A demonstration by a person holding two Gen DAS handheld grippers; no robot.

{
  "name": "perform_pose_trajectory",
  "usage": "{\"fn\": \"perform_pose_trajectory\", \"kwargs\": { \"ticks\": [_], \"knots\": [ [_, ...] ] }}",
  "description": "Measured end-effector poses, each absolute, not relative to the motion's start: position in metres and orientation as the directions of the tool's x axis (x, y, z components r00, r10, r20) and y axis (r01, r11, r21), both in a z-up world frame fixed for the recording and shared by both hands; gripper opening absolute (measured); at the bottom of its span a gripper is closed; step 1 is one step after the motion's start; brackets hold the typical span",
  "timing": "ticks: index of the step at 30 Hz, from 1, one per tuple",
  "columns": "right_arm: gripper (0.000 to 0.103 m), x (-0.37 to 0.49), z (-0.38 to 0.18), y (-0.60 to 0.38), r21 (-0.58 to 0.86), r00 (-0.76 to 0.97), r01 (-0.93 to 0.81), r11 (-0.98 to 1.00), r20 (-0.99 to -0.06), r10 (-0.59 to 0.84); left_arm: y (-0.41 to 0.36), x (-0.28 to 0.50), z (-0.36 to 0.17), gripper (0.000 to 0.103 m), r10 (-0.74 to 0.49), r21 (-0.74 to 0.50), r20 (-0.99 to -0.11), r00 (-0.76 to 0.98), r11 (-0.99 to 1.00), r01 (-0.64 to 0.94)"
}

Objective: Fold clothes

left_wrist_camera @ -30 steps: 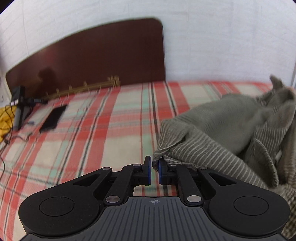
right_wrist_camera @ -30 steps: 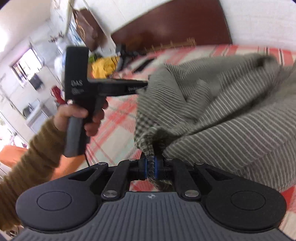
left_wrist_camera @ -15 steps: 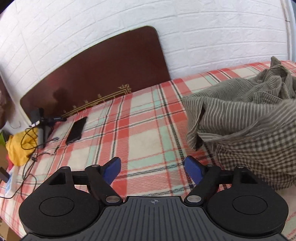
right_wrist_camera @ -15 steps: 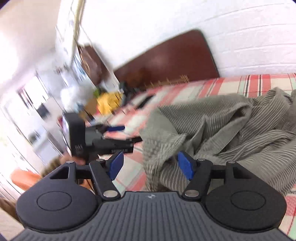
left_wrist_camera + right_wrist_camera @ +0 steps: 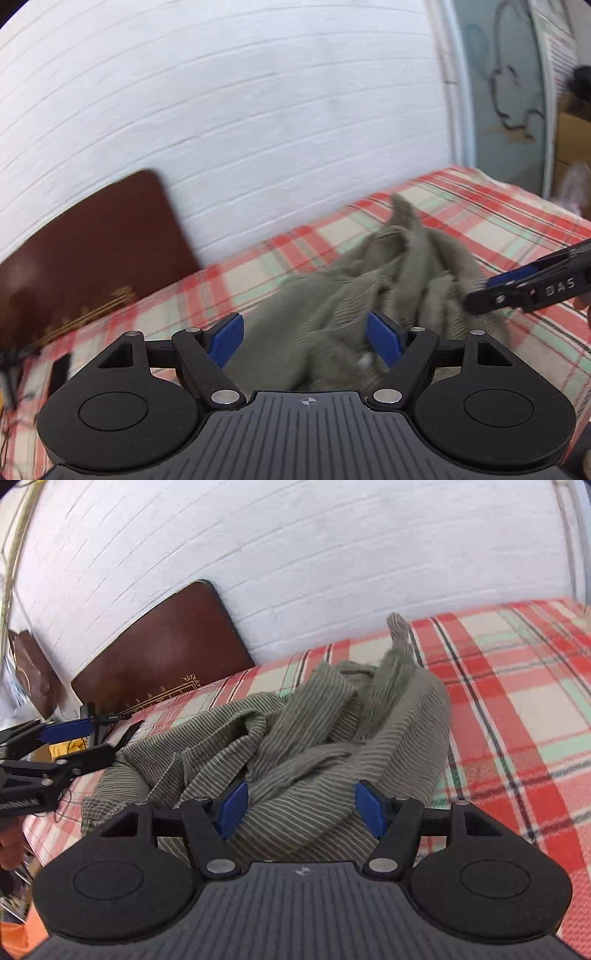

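On the plaid bed (image 5: 517, 709), crumpled striped shirt (image 5: 295, 746) (unheld).

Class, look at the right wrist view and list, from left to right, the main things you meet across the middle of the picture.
Left gripper → dark wooden headboard → crumpled grey-green striped garment → bare red plaid bedcover.
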State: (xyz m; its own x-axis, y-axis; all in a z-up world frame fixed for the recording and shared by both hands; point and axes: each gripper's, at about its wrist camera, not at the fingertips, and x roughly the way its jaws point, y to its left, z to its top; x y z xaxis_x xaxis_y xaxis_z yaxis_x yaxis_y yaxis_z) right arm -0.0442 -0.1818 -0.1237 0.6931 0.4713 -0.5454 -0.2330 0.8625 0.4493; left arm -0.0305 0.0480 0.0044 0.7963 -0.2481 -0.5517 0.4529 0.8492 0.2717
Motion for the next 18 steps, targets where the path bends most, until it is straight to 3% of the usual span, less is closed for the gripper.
{"fn": "perform_pose_trajectory", "kwargs": {
  "ticks": [10, 12, 14, 16, 18],
  "knots": [
    [0.070, -0.044, -0.125, -0.197, 0.436, 0.704, -0.217, 0.873, -0.550, 0.449, -0.004, 0.005, -0.053, 0.071, -0.215, 0.313, -0.652, 0.727, 0.797, 0.516],
    [0.070, -0.045, -0.125, -0.199, 0.435, 0.703, -0.219, 0.873, -0.550, 0.451, -0.001, 0.013, -0.060, 0.054, -0.204, 0.296, -0.671, 0.713, 0.808, 0.510],
    [0.070, -0.043, -0.127, -0.199, 0.442, 0.699, -0.219, 0.870, -0.552, 0.456, 0.007, 0.020, -0.062, 0.014, -0.216, 0.235, -0.699, 0.682, 0.832, 0.503],
    [0.070, -0.043, -0.127, -0.198, 0.442, 0.697, -0.217, 0.870, -0.554, 0.455, 0.017, 0.025, -0.062, 0.005, -0.242, 0.165, -0.710, 0.661, 0.856, 0.490],
    [0.070, -0.043, -0.125, -0.198, 0.438, 0.700, -0.214, 0.873, -0.555, 0.450, 0.028, 0.025, -0.058, 0.003, -0.257, 0.119, -0.699, 0.667, 0.879, 0.463]
  ]
}}
